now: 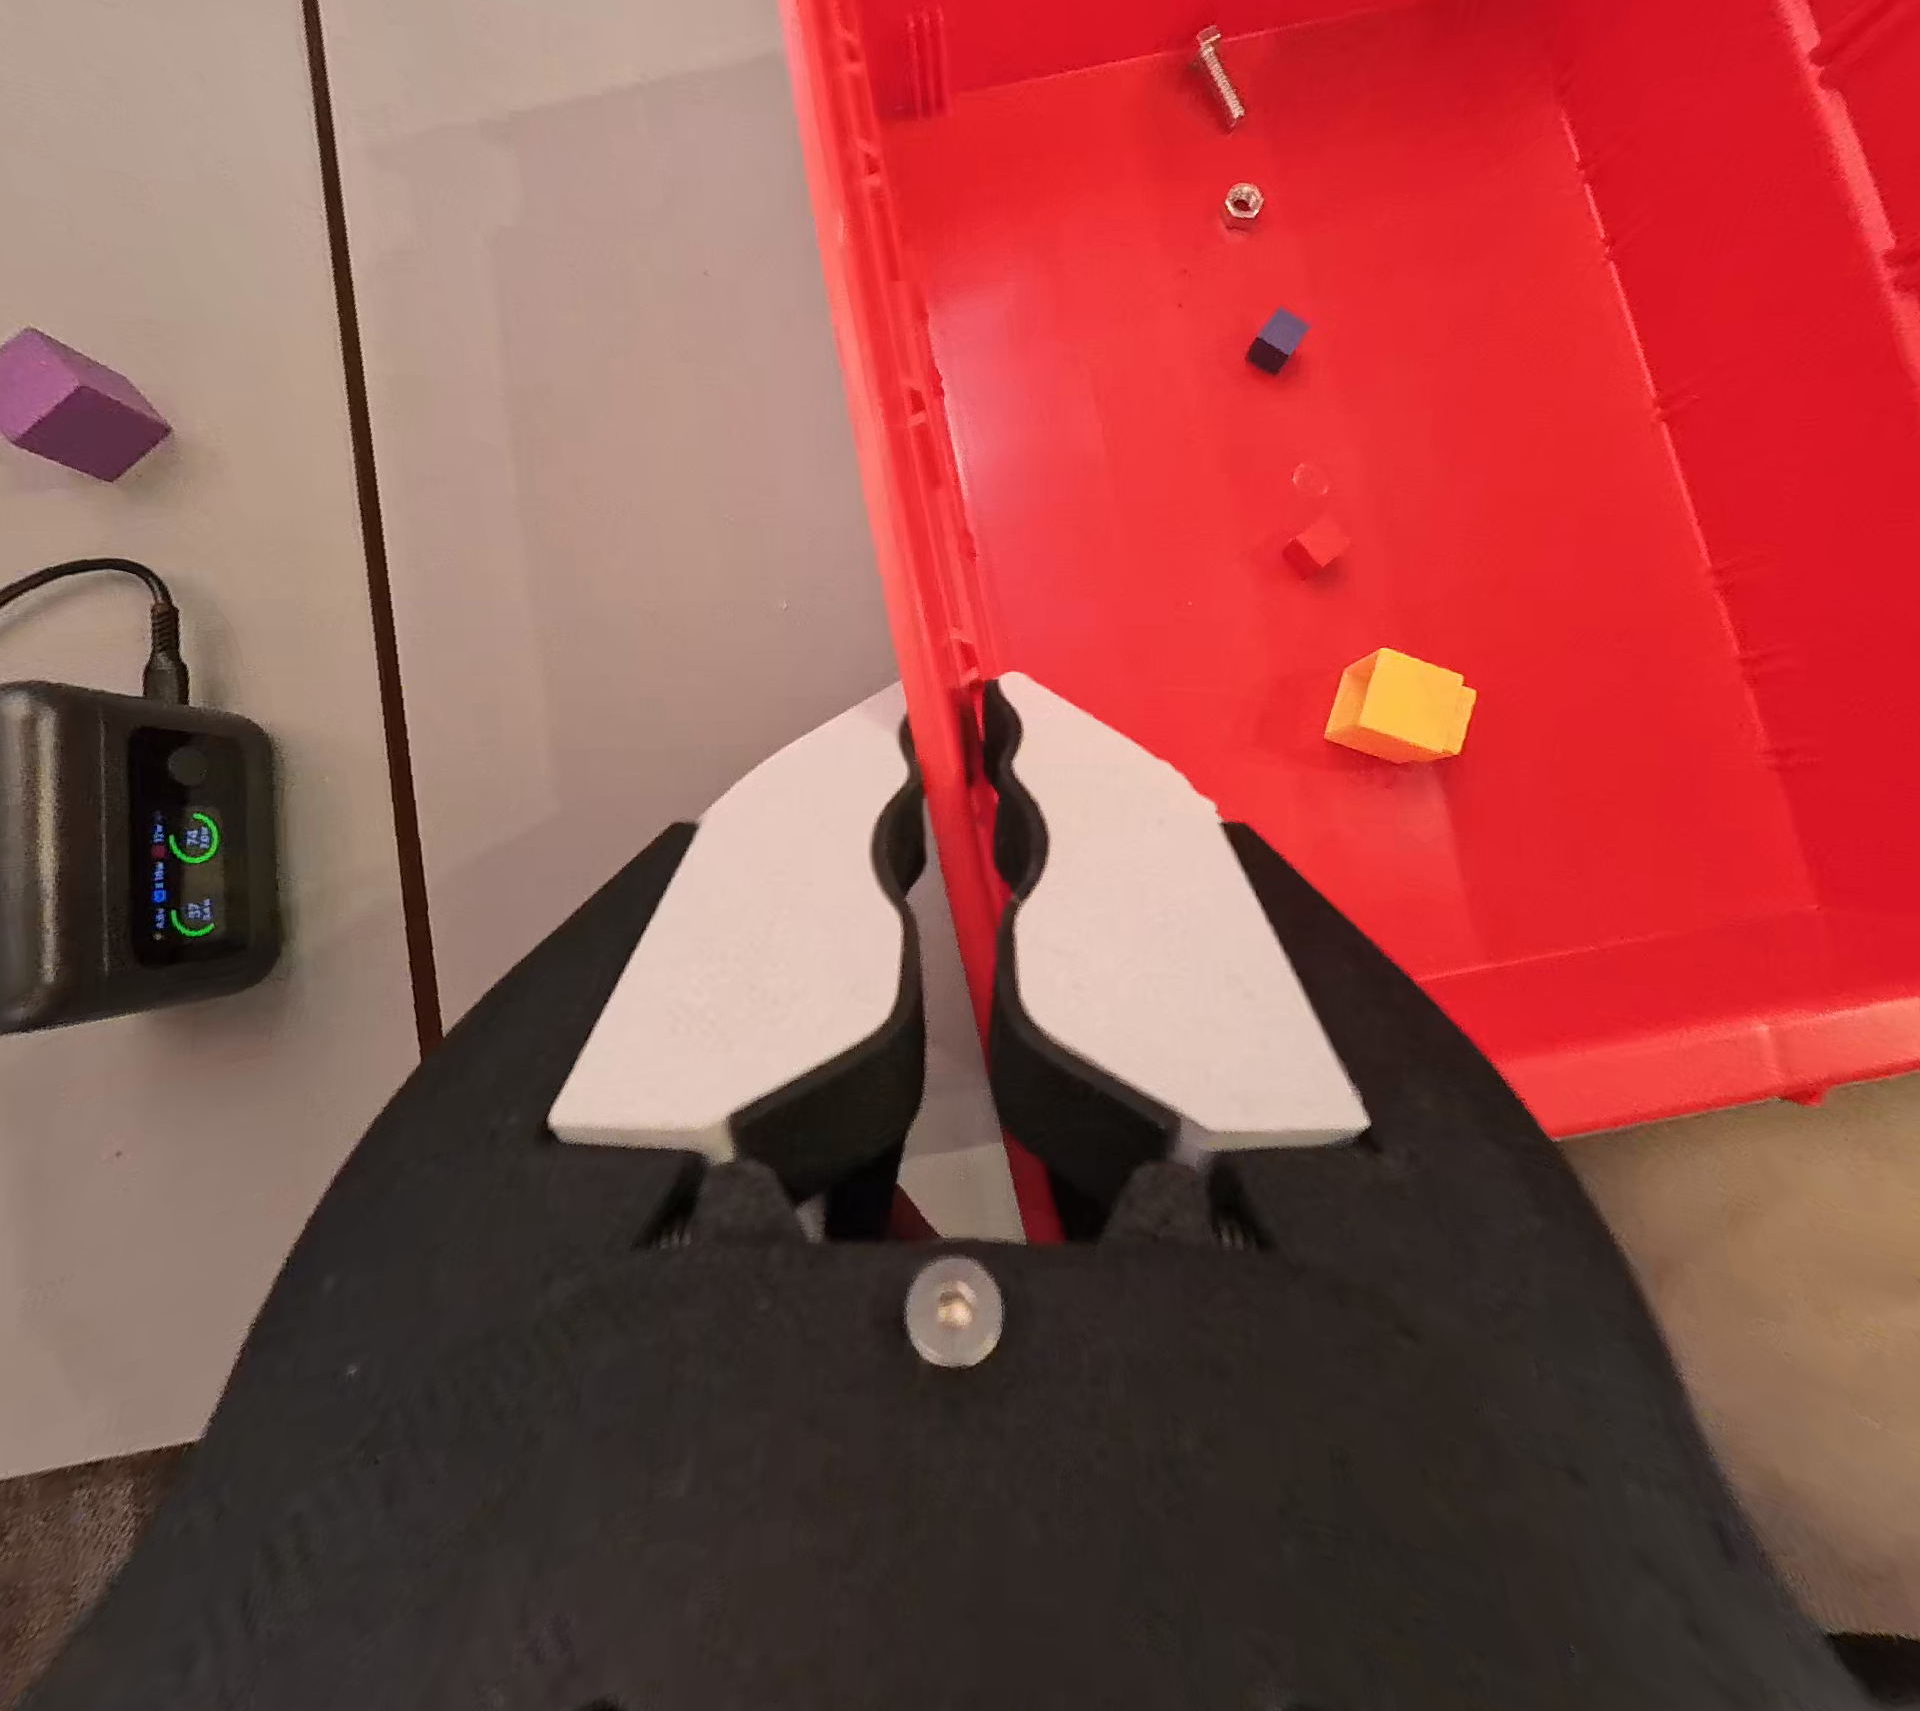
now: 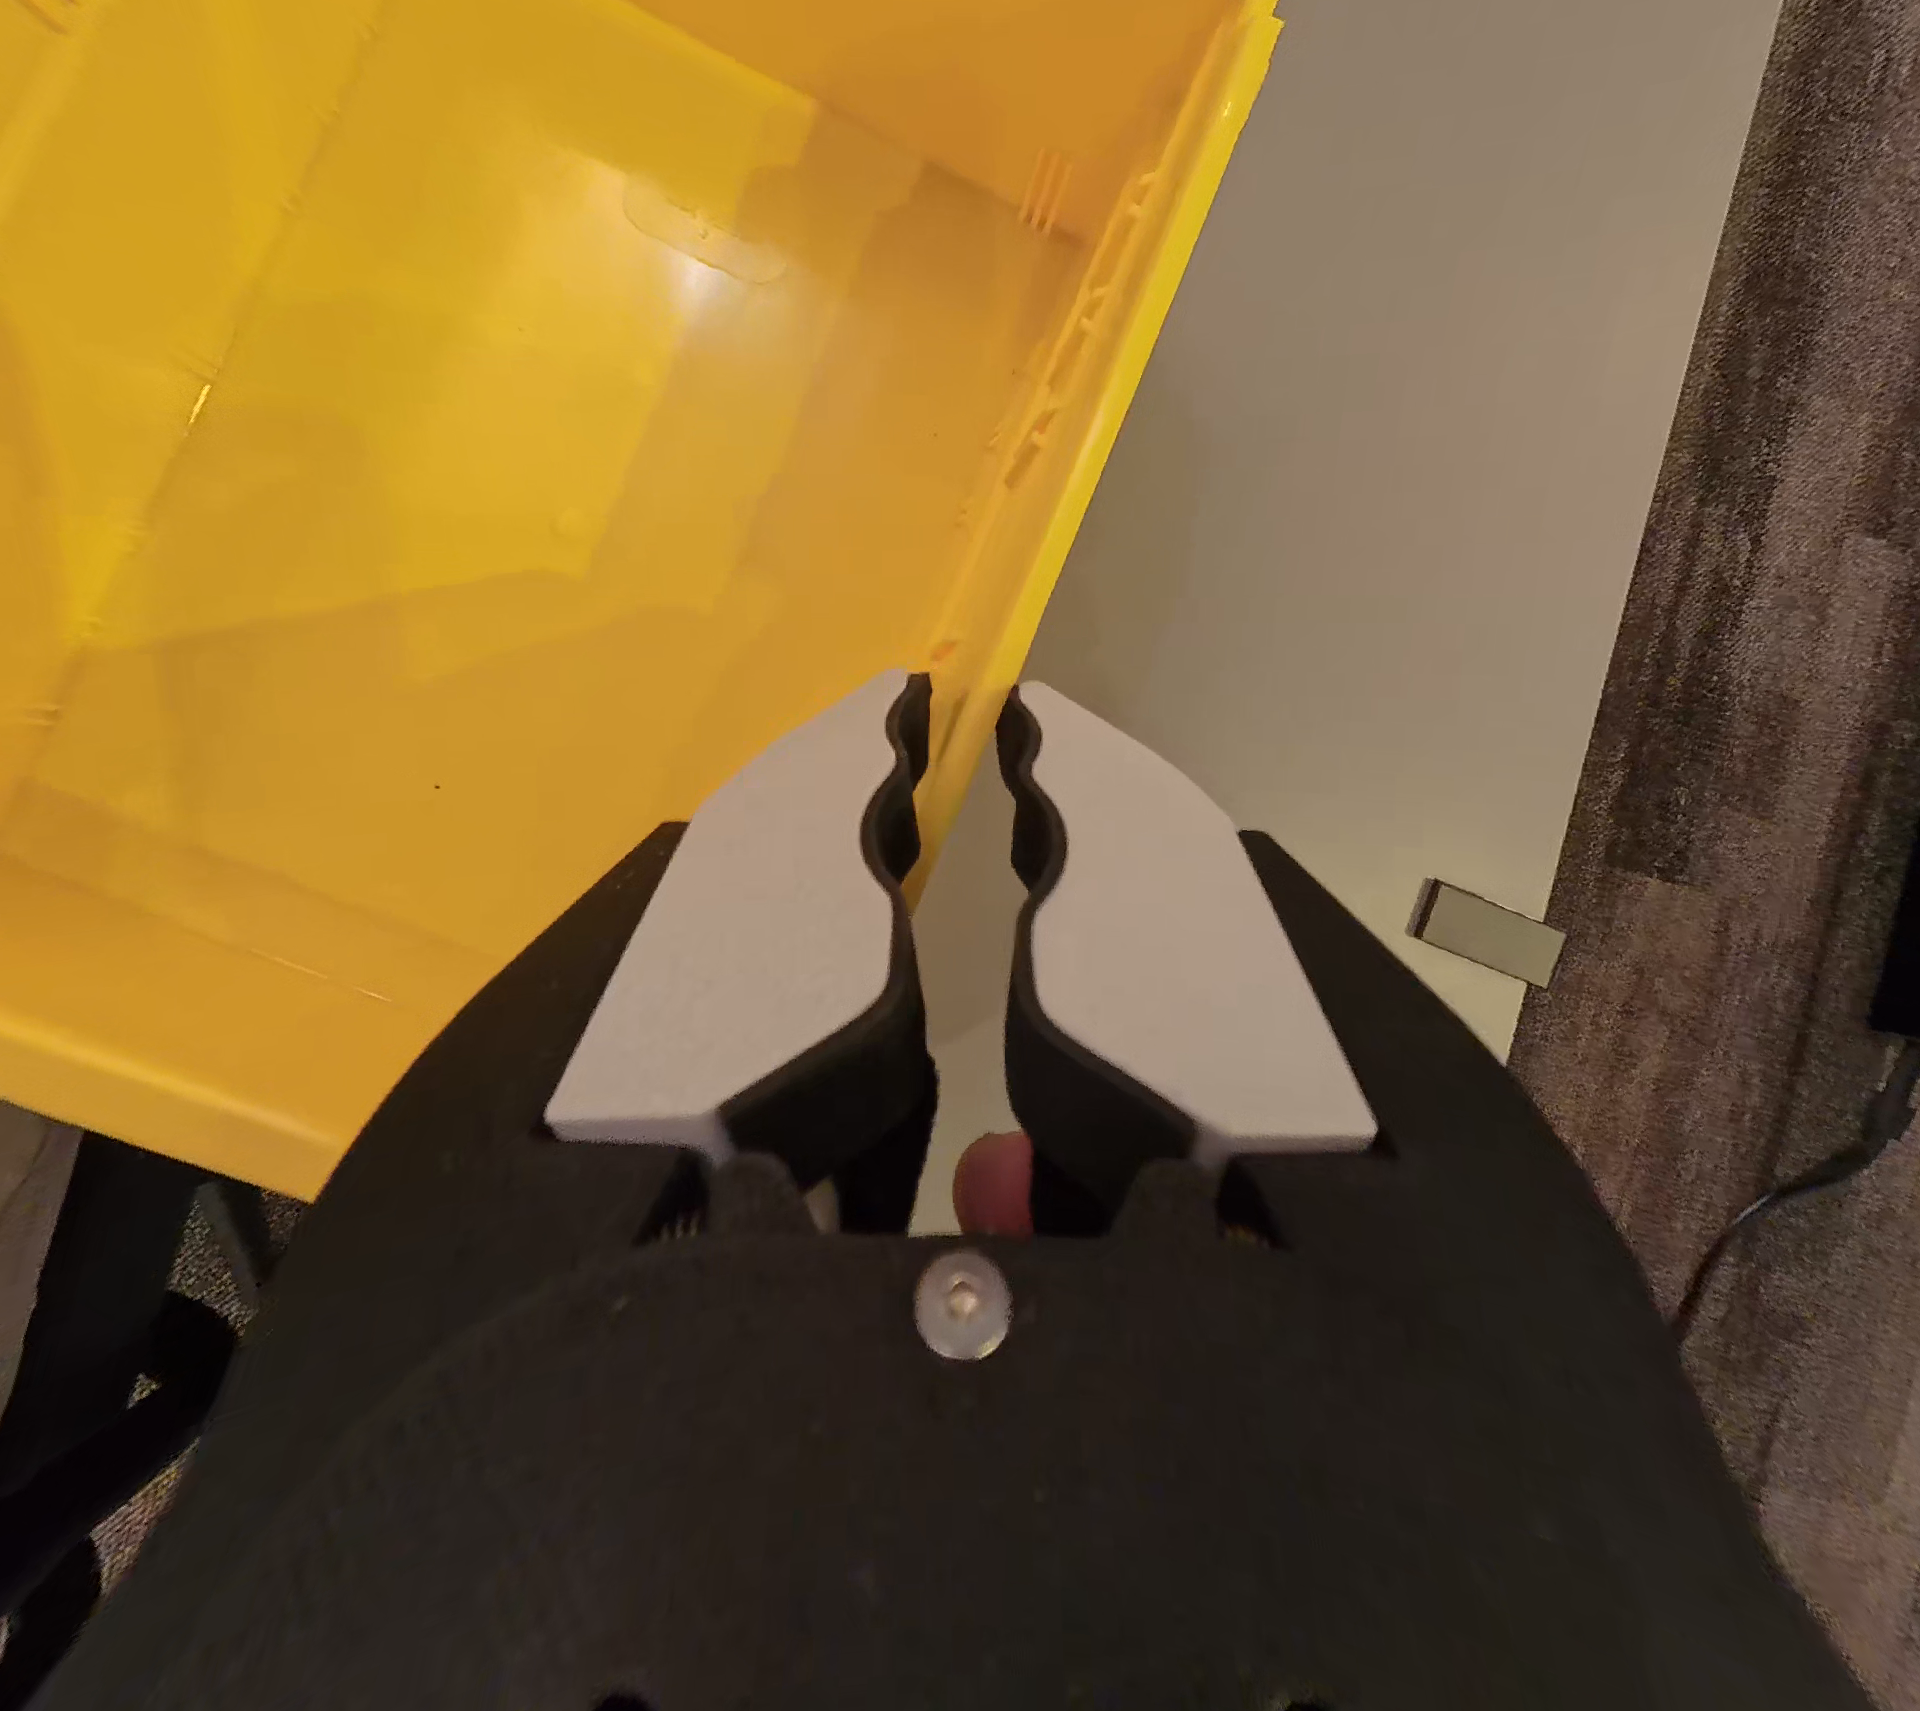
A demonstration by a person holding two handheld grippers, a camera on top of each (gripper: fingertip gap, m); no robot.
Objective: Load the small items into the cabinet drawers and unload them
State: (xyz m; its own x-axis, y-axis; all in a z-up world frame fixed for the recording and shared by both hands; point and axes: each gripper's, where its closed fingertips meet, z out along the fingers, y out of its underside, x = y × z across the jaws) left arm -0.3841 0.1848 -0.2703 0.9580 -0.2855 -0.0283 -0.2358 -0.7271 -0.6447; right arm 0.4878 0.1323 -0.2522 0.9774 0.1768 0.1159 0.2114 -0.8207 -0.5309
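My left gripper (image 1: 951,705) is shut on the left side wall of a red drawer (image 1: 883,227), one finger inside and one outside. On the drawer floor lie a bolt (image 1: 1218,77), a nut (image 1: 1242,203), a dark blue cube (image 1: 1278,340), a small red cube (image 1: 1315,546) and a yellow block (image 1: 1401,705), roughly in a line. My right gripper (image 2: 961,695) is shut on the right side wall of a yellow drawer (image 2: 1132,290). I see no loose items on the yellow drawer's floor.
On the pale table left of the red drawer are a purple block (image 1: 78,404) and a black device with a lit screen (image 1: 135,851) and cable. A dark seam (image 1: 353,414) runs down the table. A small grey metal piece (image 2: 1486,929) lies near the table's right edge, beside dark carpet (image 2: 1766,518).
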